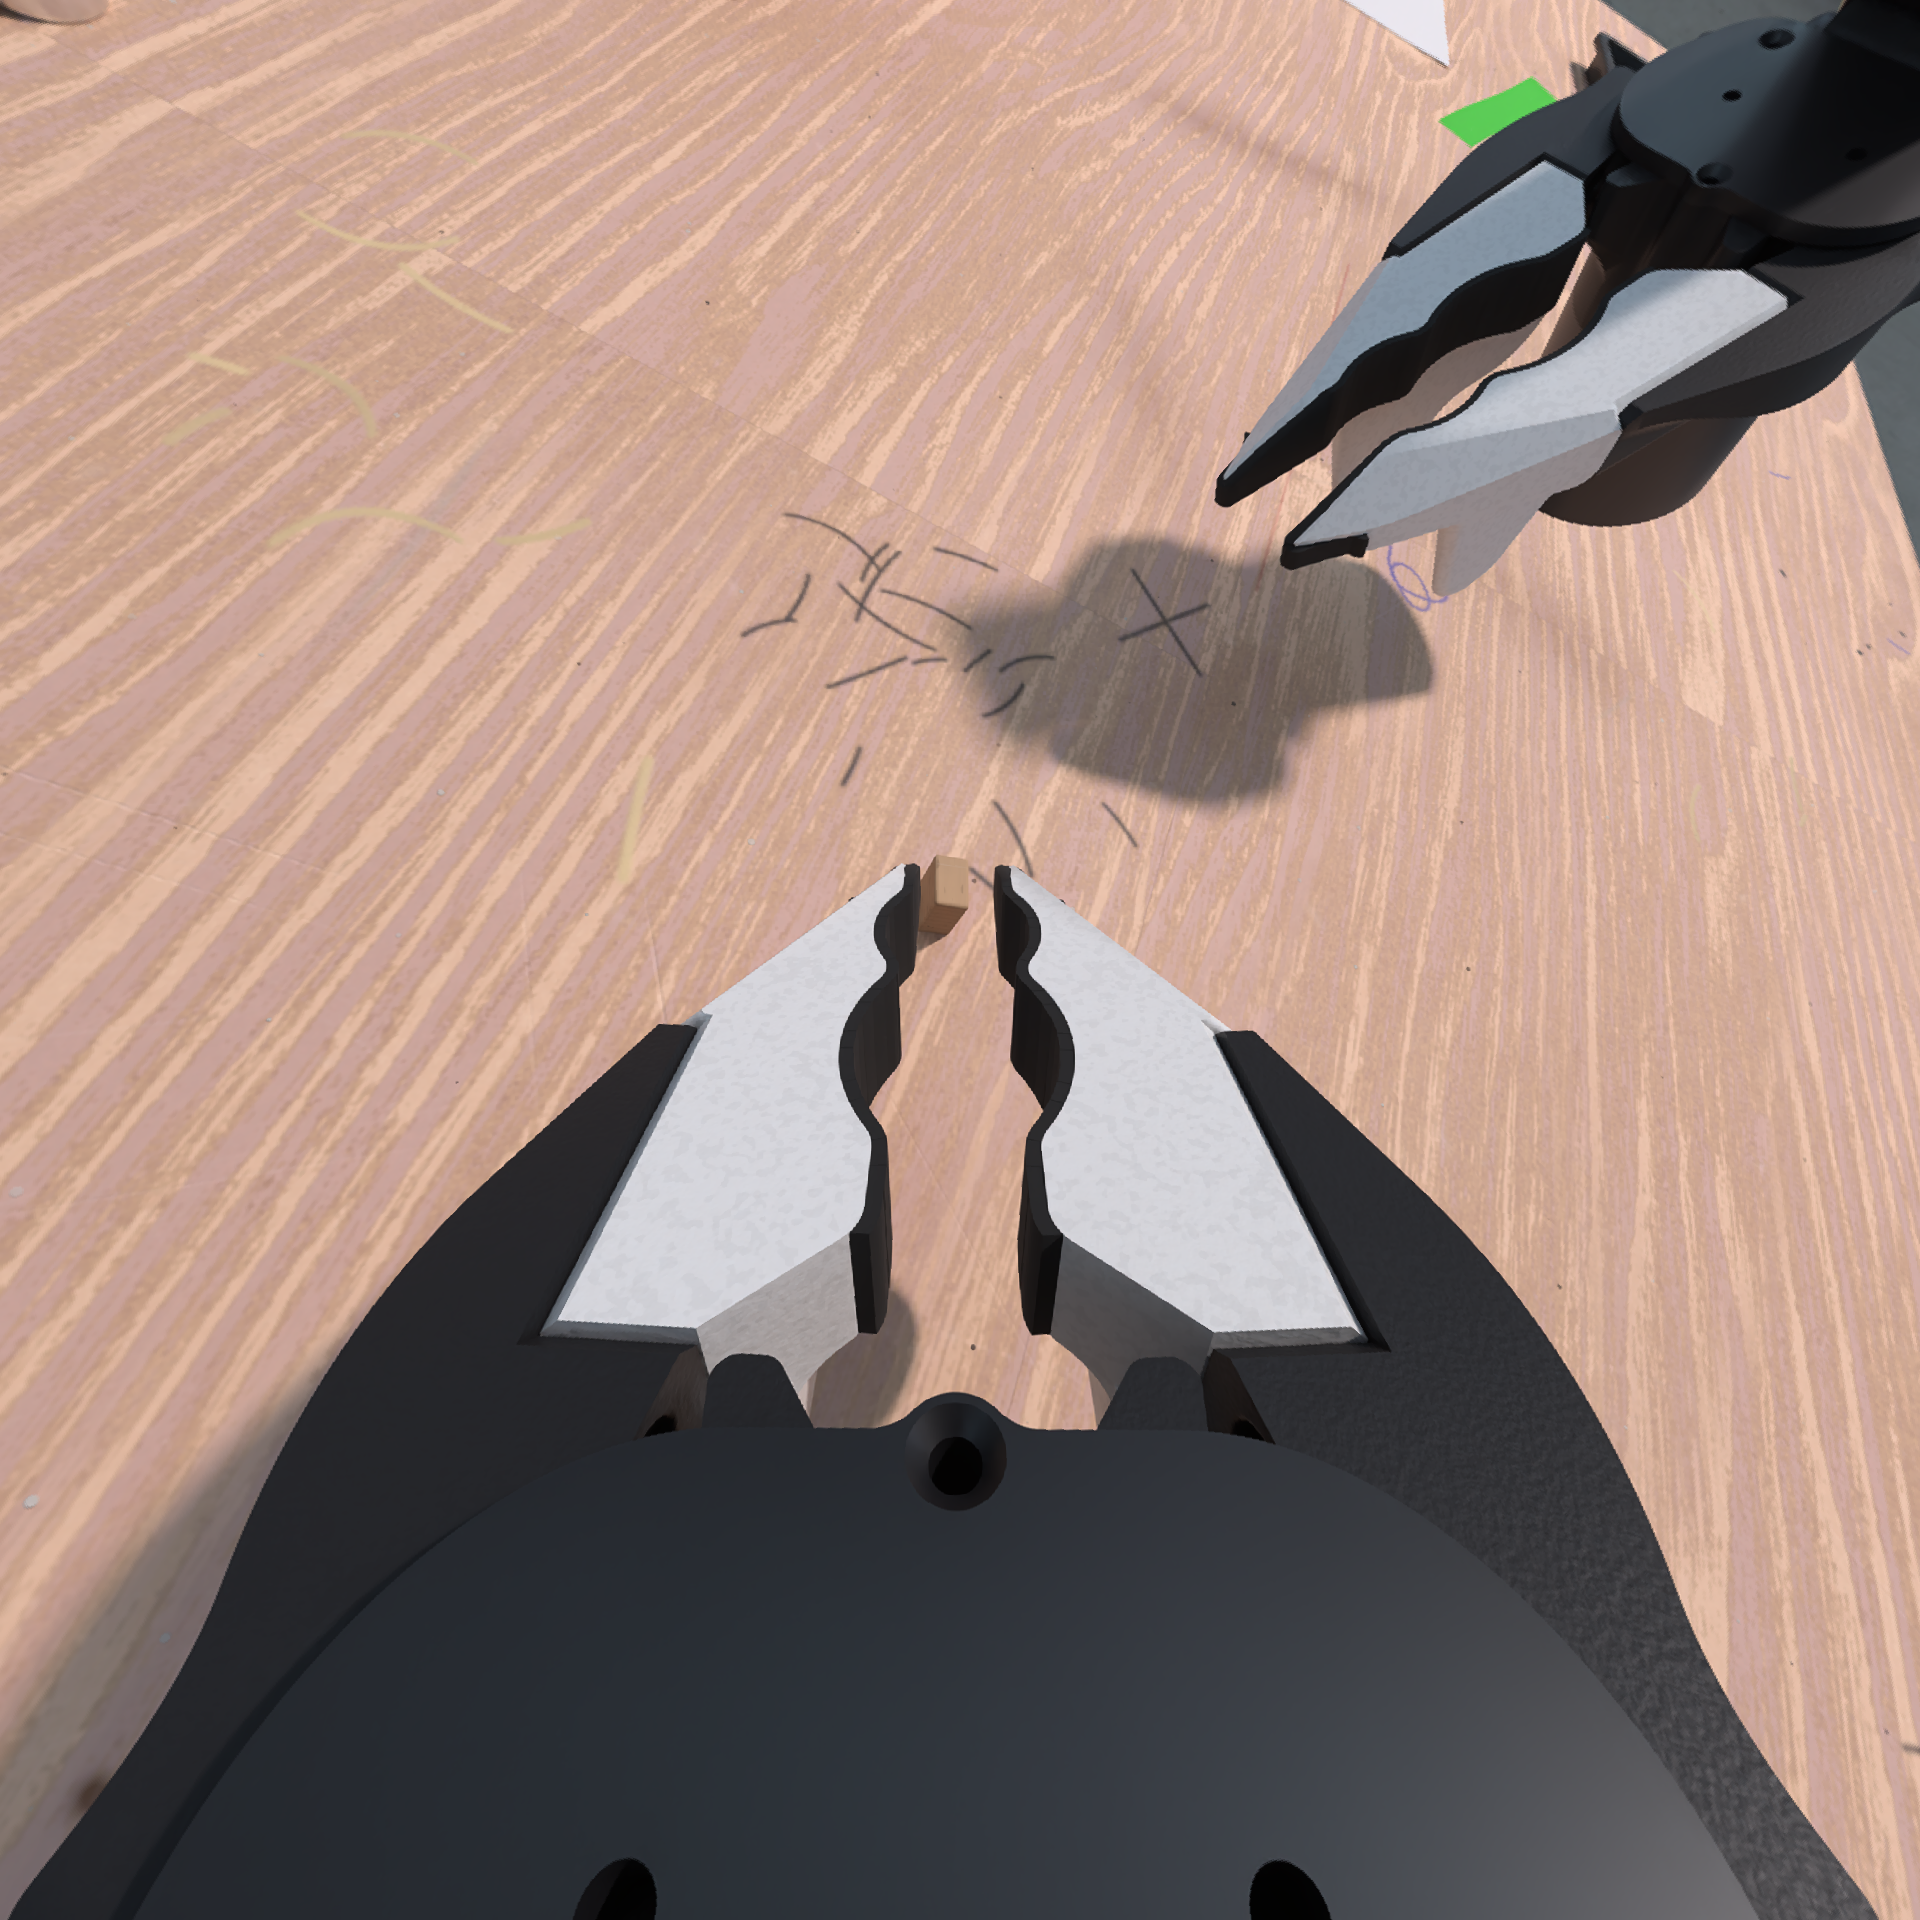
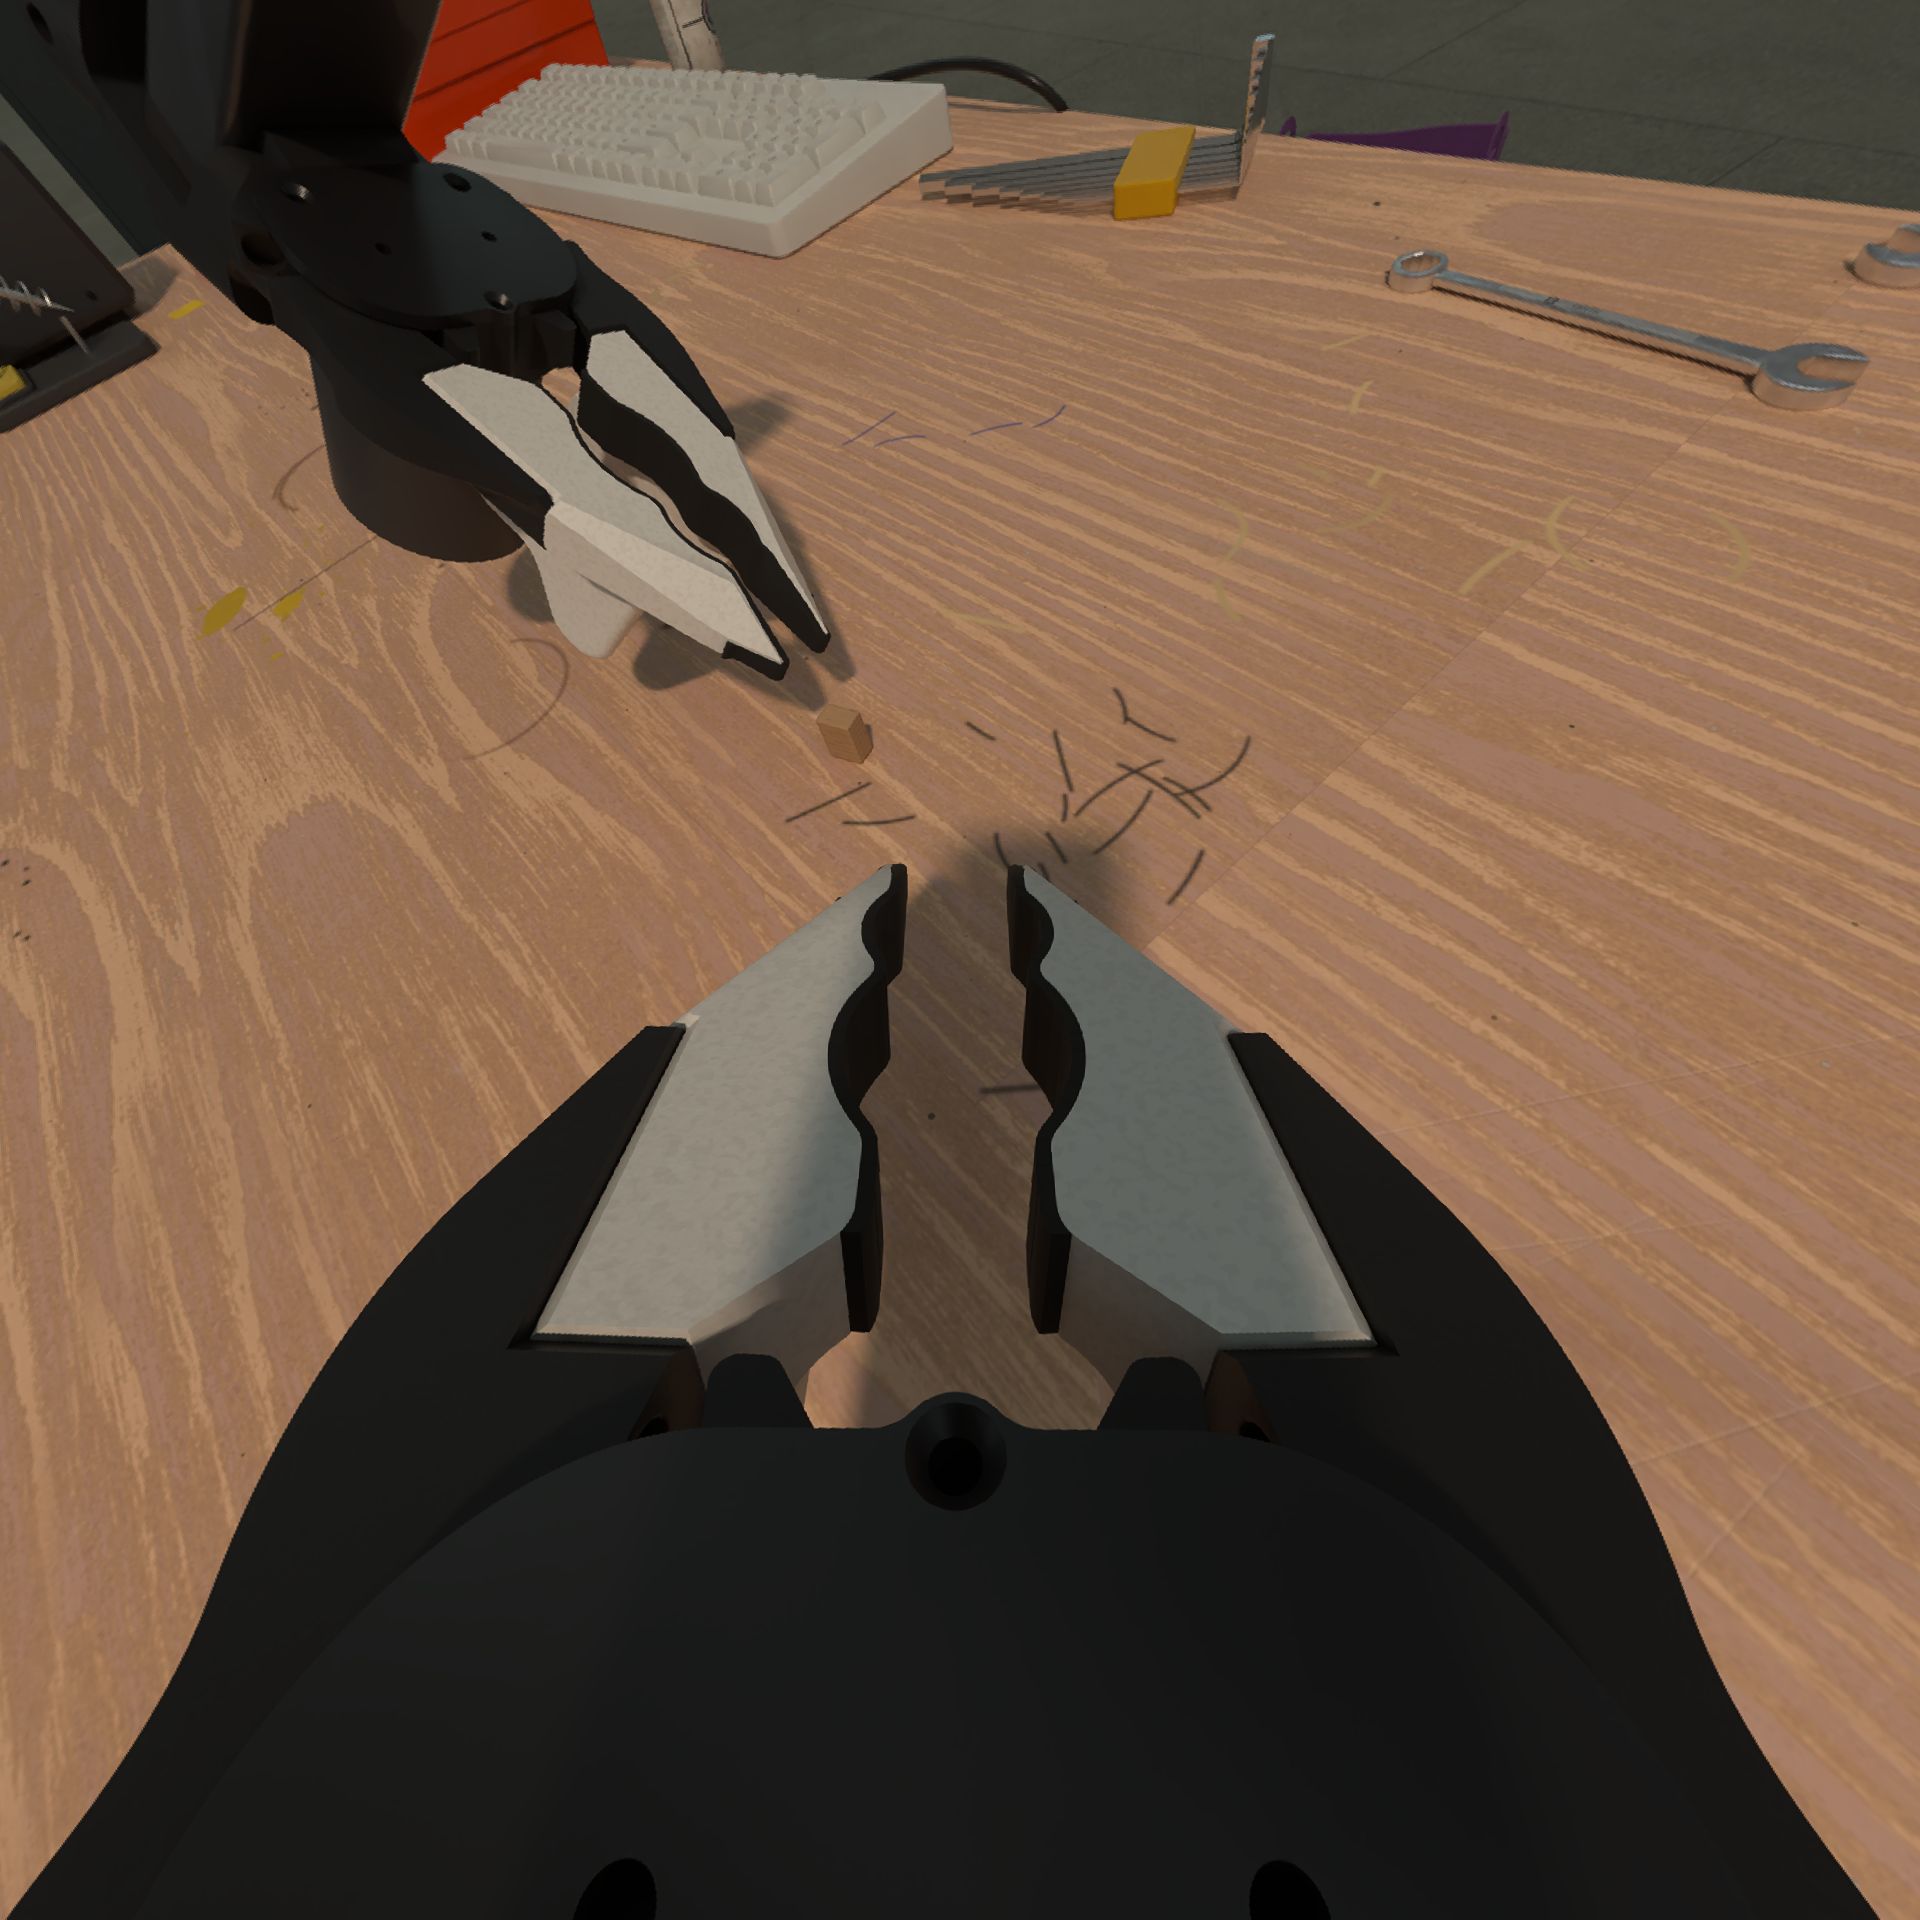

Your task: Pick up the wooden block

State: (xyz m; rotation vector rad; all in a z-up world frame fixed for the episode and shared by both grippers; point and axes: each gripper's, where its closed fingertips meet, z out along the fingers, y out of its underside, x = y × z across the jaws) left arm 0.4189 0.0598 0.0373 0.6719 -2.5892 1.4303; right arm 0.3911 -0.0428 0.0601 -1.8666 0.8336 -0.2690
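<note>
The wooden block (image 1: pixel 943 896) is a tiny tan cube lying on the wooden table (image 1: pixel 520 623). In the left wrist view it sits in line with the gap between my left gripper's (image 1: pixel 956 878) tips, close to the left finger. The left gripper is open and empty. In the right wrist view the block (image 2: pixel 845 732) rests on the table just below and beyond the left gripper's (image 2: pixel 798 649) tips, not touching them. My right gripper (image 2: pixel 956 883) is open and empty, hovering a short way from the block. It also shows at the upper right of the left wrist view (image 1: pixel 1262 520).
A white keyboard (image 2: pixel 707 145), a set of hex keys with a yellow holder (image 2: pixel 1101 171) and a steel wrench (image 2: pixel 1621 327) lie at the far side. A dark device (image 2: pixel 52 301) stands at the far left. Pen scribbles (image 2: pixel 1122 790) mark the table near the block.
</note>
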